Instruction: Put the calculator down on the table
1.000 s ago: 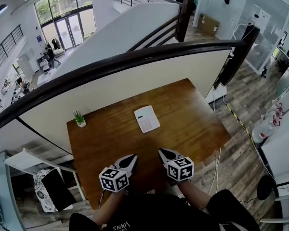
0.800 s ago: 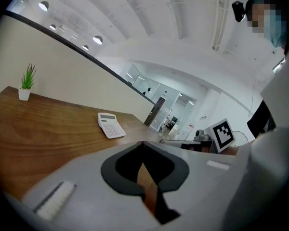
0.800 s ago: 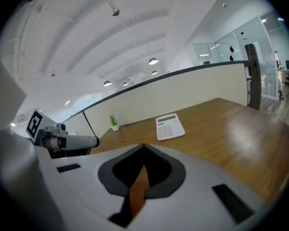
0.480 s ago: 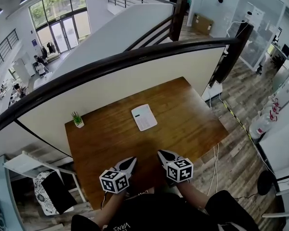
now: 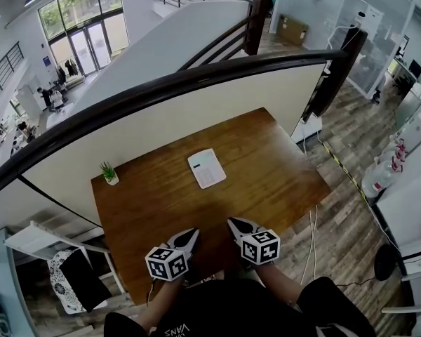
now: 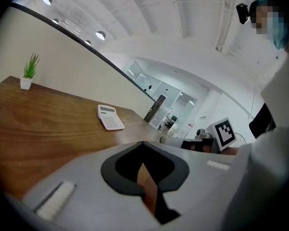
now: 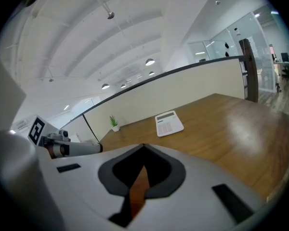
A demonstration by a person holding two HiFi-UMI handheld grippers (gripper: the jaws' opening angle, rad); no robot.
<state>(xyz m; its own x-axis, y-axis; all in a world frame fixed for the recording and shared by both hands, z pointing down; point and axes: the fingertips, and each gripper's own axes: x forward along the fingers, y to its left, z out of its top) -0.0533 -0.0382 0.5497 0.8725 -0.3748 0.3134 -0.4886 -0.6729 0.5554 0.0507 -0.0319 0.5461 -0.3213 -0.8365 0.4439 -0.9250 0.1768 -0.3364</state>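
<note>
Little has moved since the earlier frames; only the head view drifts. Near edge: left gripper (image 5: 191,233) and right gripper (image 5: 233,223), jaws pressed together, empty. Flat white plastic calculator (image 5: 206,168) lies face-up mid brown wooden table (image 5: 274,177), well apart from both. Judged light, stiff, slick; take by the long edges. Small white pot (image 5: 111,180), far left, holds a green plant.

Tabletop (image 5: 266,177): rectangular, brown wood grain with a glossy finish, its far long edge set against a low cream wall; it carries two items. A white calculator (image 5: 206,168) lies flat, keys up, just toward 12 o'clock from the centre of the surface in the head view, and is skewed slightly against the table edges. A small green potted plant (image 5: 110,173) in a white pot stands upright at the 10 o'clock corner, well apart from the calculator.
</note>
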